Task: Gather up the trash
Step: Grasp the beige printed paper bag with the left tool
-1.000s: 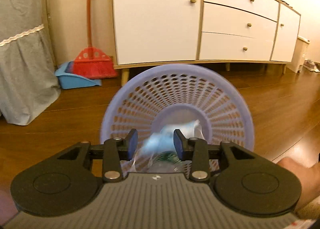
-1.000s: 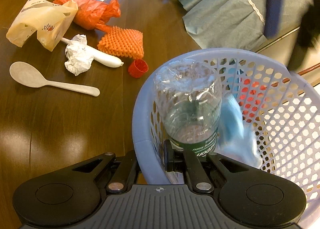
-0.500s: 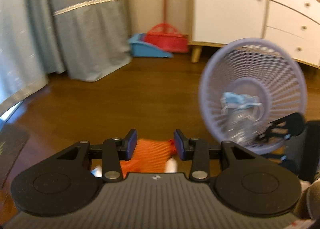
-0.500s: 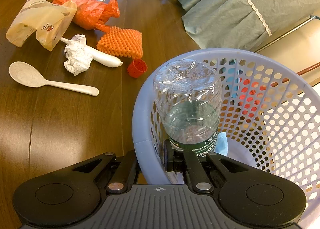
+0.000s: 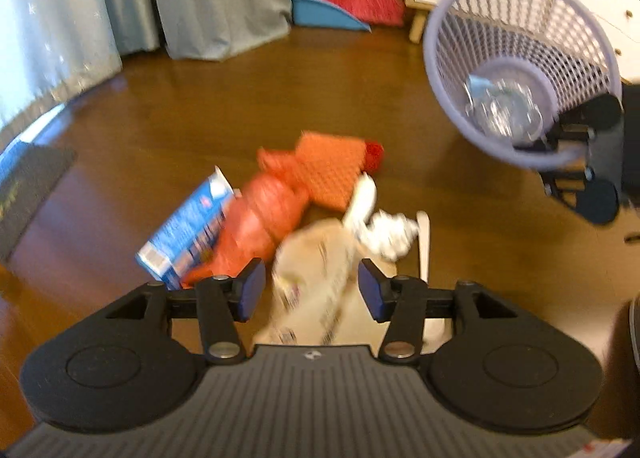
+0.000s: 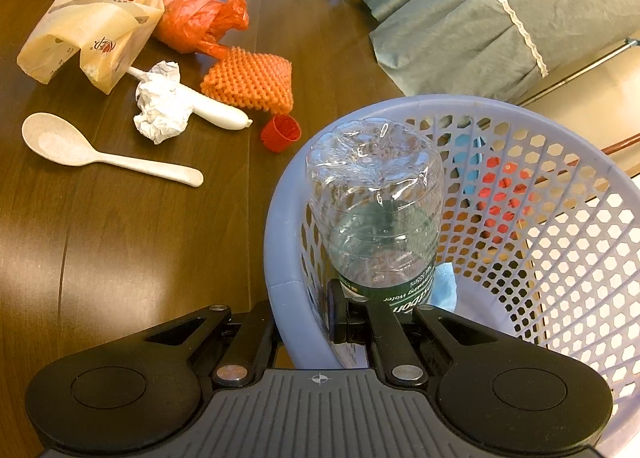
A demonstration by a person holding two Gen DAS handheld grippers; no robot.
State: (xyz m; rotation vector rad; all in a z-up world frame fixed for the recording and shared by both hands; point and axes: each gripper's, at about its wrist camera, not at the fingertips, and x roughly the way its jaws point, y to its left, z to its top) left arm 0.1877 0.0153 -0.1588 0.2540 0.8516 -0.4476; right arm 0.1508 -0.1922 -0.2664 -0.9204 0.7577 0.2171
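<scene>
Lilac basket (image 6: 580, 193), lower right, clamped at rim by right gripper (image 6: 304, 322); holds bottle (image 6: 376, 209), blue mask (image 6: 446, 286). Left gripper (image 5: 311, 290) spread wide, empty, over paper bag (image 5: 316, 270). Heap on worktop (image 6: 120, 242) uncollected: early stage.

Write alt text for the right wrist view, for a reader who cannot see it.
The right gripper clamps the rim of a lavender mesh basket holding a clear plastic bottle and a blue mask. On the brown table lie a spoon, crumpled tissue, red cap, orange foam net and paper bag.
</scene>
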